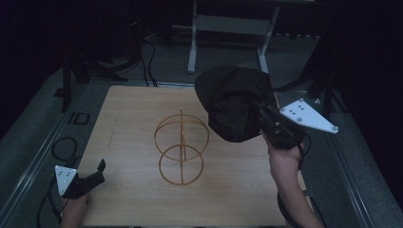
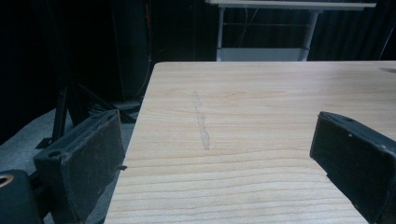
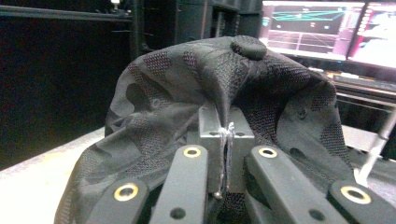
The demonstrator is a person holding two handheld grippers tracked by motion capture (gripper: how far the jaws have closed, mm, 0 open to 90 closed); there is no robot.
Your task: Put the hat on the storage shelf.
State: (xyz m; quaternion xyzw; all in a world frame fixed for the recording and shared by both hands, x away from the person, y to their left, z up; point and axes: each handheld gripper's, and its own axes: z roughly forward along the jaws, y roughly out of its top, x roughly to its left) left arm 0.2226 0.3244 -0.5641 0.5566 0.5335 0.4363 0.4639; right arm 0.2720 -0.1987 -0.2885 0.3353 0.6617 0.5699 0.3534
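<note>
The right gripper [image 1: 263,115] is pinching one black fabric cap [image 1: 236,103] above the wooden table [image 1: 133,123], beside one golden wire stand [image 1: 181,146]; the right gripper view is revealing the pinched fold. The left gripper [image 2: 215,163] is resting with jaws wide, empty.

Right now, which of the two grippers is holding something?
The right gripper, at the table's far right: its jaws are pinched on the black cap, held above the table. The left gripper sits open and empty at the near left corner.
</note>
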